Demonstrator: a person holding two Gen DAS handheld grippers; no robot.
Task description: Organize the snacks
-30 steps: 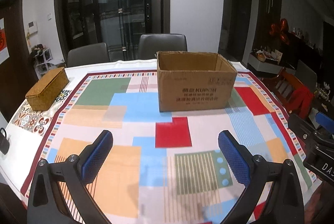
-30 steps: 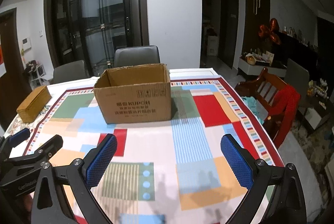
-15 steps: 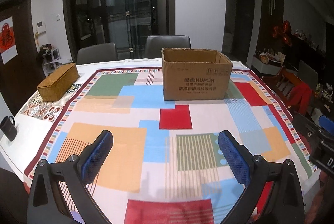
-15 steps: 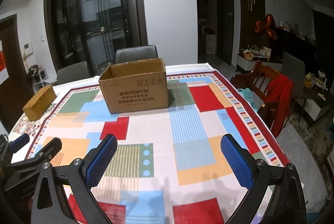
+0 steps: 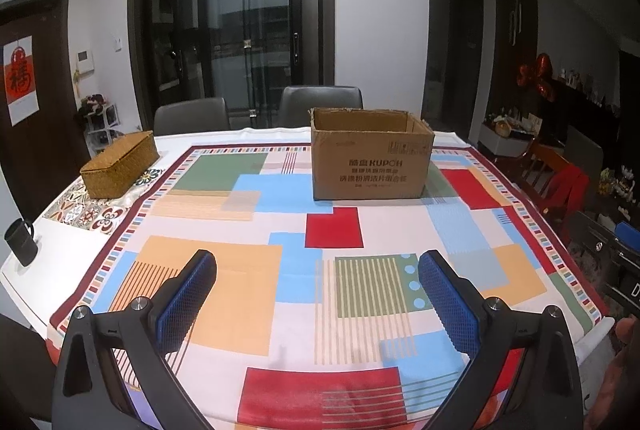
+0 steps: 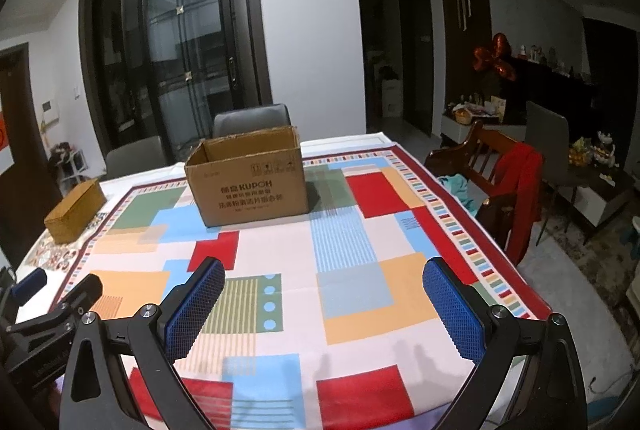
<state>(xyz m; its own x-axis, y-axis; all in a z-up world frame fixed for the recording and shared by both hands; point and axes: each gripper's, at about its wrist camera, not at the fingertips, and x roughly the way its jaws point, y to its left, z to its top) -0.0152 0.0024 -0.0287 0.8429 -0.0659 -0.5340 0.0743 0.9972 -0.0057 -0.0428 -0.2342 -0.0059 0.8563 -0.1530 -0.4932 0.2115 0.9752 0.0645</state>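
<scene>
1. Over the last second both views have drawn back and risen: the cardboard box (image 5: pixel 371 153) now sits smaller and farther off, and more of the near edge of the counter (image 5: pixel 280 382) has come into sight. We read this as a retreat from the box, either with the packing finished or before a next pick.
2. No snacks lie loose on the patterned cloth in either view. The box stands open-topped at the far middle of the counter, but its inside is hidden from this low angle, so we cannot say whether any snacks are in it.
3. Farthest left, a dark mug (image 5: pixel 21 242) stands at the counter's edge, and a woven box (image 5: pixel 120 164) rests near the far left corner, well apart from the cardboard box.
4. The left tongs (image 5: pixel 318 304) hover above the near edge, pointing toward the box, spread wide and holding nothing.
5. The right tongs (image 6: pixel 322 310) hover level beside them, likewise spread wide and empty, angled slightly left toward the box (image 6: pixel 250 177).
6. A wooden chair (image 6: pixel 486 169) draped with a red garment stands off the counter's right side.
</scene>
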